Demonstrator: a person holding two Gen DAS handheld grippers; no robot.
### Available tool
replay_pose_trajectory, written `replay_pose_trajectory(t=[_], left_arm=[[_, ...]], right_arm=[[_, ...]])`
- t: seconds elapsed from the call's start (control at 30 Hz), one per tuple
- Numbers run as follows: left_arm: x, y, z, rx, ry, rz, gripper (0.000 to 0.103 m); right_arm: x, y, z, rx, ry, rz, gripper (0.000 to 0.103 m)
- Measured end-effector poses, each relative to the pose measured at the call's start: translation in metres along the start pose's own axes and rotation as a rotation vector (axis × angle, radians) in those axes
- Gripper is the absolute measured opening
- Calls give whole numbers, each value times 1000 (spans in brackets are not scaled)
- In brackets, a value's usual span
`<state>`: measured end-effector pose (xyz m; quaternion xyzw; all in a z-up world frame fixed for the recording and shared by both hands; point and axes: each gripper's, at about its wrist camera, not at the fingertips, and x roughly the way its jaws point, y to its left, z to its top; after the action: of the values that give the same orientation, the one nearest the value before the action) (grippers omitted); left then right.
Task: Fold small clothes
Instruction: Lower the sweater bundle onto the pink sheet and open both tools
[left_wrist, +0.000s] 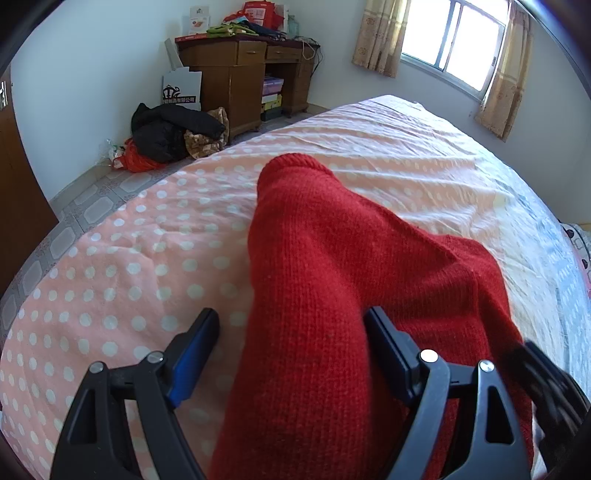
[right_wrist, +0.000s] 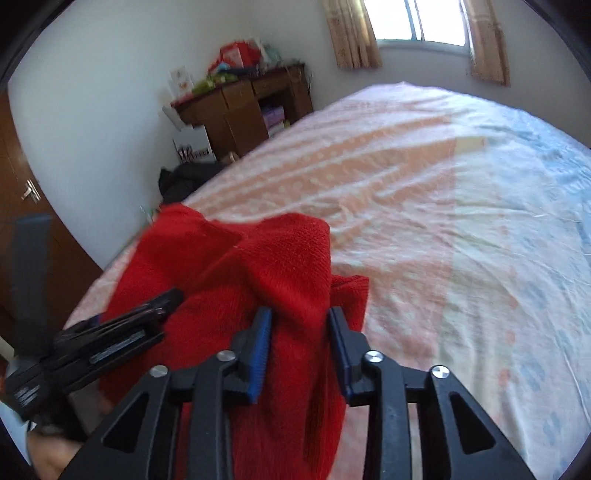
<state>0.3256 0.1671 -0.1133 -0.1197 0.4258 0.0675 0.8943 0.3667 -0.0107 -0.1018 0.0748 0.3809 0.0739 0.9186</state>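
A red knitted garment (left_wrist: 314, 277) lies bunched on the pink polka-dot bed sheet (left_wrist: 129, 266). My left gripper (left_wrist: 291, 325) is open; the red knit runs between its fingers (left_wrist: 199, 339) and does not look pinched. In the right wrist view the red garment (right_wrist: 258, 266) fills the space between the fingers of my right gripper (right_wrist: 301, 321); the jaws stand partly apart around a fold of it. The left gripper (right_wrist: 122, 325) shows at the left of that view, over the cloth.
The bed sheet (right_wrist: 443, 221) stretches ahead and right, turning pale blue-patterned at the right. A wooden desk (left_wrist: 240, 74) with clutter stands by the far wall, a pile of dark clothes (left_wrist: 166, 133) on the floor beside it. A curtained window (left_wrist: 454, 40) is at the back.
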Motion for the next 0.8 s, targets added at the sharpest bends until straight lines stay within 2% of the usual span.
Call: replay_pose_trajectory(t=[0.1, 0.17, 0.27, 0.33, 0.47, 0.53, 0.67, 0.8], left_arm=[[0, 0, 0, 1, -2, 2, 85], [-1, 0, 0, 2, -5, 0, 85], [-5, 2, -3, 6, -4, -16, 85], [-10, 3, -8, 5, 1, -30, 85], [-31, 4, -35, 16, -58, -37, 85], [-44, 5, -48, 14, -66, -52, 85], [-64, 10, -62, -9, -26, -95, 85], [-95, 5, -76, 48, -66, -45, 84]], right_arm=[[-37, 10, -19, -54, -66, -3, 31], [-49, 18, -33, -91, -64, 10, 31], [-45, 25, -53, -117, -8, 15, 31], [-36, 26, -63, -119, 28, -11, 32], [-37, 32, -69, -154, 16, -42, 32], [-41, 31, -72, -149, 21, -45, 32], [-60, 23, -83, -79, 5, -2, 32], [-83, 13, -100, -6, -22, 25, 35]])
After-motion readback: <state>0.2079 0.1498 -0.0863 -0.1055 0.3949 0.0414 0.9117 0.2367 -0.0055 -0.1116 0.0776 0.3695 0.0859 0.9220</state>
